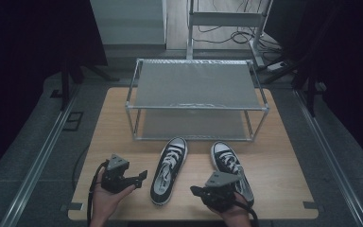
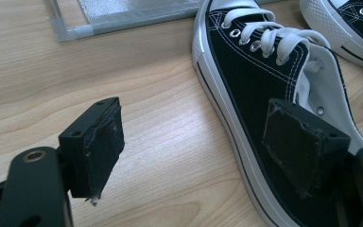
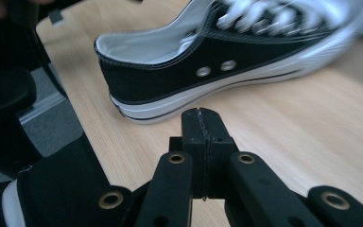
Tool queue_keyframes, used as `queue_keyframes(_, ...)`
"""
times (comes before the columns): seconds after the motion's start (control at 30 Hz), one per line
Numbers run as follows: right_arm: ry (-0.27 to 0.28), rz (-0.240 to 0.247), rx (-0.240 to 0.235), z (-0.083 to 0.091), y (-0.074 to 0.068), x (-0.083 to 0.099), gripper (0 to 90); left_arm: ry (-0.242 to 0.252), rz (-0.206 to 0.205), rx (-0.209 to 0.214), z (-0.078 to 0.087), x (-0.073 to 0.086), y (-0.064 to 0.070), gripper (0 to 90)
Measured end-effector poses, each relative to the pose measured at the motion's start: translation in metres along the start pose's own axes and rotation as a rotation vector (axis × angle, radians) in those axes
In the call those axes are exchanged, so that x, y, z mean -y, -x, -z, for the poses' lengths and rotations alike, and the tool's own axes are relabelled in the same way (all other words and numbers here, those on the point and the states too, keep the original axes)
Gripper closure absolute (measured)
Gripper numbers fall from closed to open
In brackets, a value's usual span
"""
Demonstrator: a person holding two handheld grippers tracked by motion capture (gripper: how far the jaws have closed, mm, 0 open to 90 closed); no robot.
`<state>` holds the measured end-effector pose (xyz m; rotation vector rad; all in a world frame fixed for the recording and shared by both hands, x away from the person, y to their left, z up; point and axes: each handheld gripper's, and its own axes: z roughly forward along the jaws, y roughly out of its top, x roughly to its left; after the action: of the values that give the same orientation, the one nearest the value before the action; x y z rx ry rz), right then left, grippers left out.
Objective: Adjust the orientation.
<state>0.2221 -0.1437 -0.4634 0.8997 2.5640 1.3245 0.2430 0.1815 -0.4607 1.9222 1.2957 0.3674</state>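
Note:
Two black canvas sneakers with white laces lie on the wooden table, toes toward a rack. The left shoe (image 1: 169, 169) is in the middle and the right shoe (image 1: 230, 170) is beside it. My left gripper (image 1: 143, 177) sits left of the left shoe, pointing at it. In the left gripper view it (image 2: 198, 146) is open, one pad over bare table and the other over the left shoe's (image 2: 250, 80) side. My right gripper (image 1: 194, 190) hovers over the right shoe's heel, pointing left. Its jaws (image 3: 202, 127) are shut and empty, a short way from the left shoe's (image 3: 170, 75) heel.
A two-tier metal shoe rack (image 1: 197, 107) with bare mesh shelves stands at the back of the table; its corner (image 2: 73, 29) shows in the left gripper view. The table's front edge (image 1: 189, 216) is close behind both hands. Grey floor and rails flank the table.

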Motion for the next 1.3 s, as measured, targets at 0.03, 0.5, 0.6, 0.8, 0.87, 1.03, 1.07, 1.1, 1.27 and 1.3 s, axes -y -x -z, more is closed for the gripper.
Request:
queue_keyframes(0.03, -0.03, 0.01, -0.019, -0.02, -0.004, 0.0, 90.0, -0.001, 0.001, 0.001, 0.0, 0.0, 0.0, 21.0)
queue_keyframes(0.5, -0.069, 0.044, -0.111, -0.092, -0.028, -0.01, 90.0, 0.022, 0.019, 0.005, 0.01, 0.0, -0.006, 20.8)
queue_keyframes(0.6, -0.046, 0.016, -0.125, -0.098, -0.03, -0.011, 87.6, 0.027, 0.023, 0.005, 0.011, 0.0, -0.008, 20.6)
queue_keyframes(0.8, 0.008, 0.024, -0.092, -0.069, -0.03, -0.017, 68.0, 0.005, 0.017, 0.024, 0.008, -0.001, -0.008, 19.9)
queue_keyframes(0.87, 0.021, 0.032, -0.064, -0.061, -0.029, -0.017, 59.3, -0.007, 0.001, 0.026, 0.005, -0.003, -0.004, 19.6)
queue_keyframes(1.03, 0.12, -0.037, 0.017, -0.003, -0.011, -0.01, 38.2, -0.029, -0.049, 0.05, 0.001, -0.012, 0.007, 18.7)
queue_keyframes(1.07, 0.134, -0.051, 0.025, 0.006, -0.008, -0.007, 36.8, -0.03, -0.051, 0.05, 0.0, -0.014, 0.009, 18.6)
queue_keyframes(1.1, 0.143, -0.063, 0.029, 0.013, -0.004, -0.005, 36.0, -0.031, -0.053, 0.061, -0.001, -0.016, 0.011, 18.6)
queue_keyframes(1.27, 0.159, -0.093, 0.066, 0.035, 0.012, 0.004, 34.7, -0.058, -0.082, 0.076, -0.005, -0.027, 0.022, 18.6)
queue_keyframes(1.3, 0.168, -0.107, 0.069, 0.039, 0.016, 0.007, 34.7, -0.065, -0.092, 0.077, -0.005, -0.03, 0.025, 18.6)
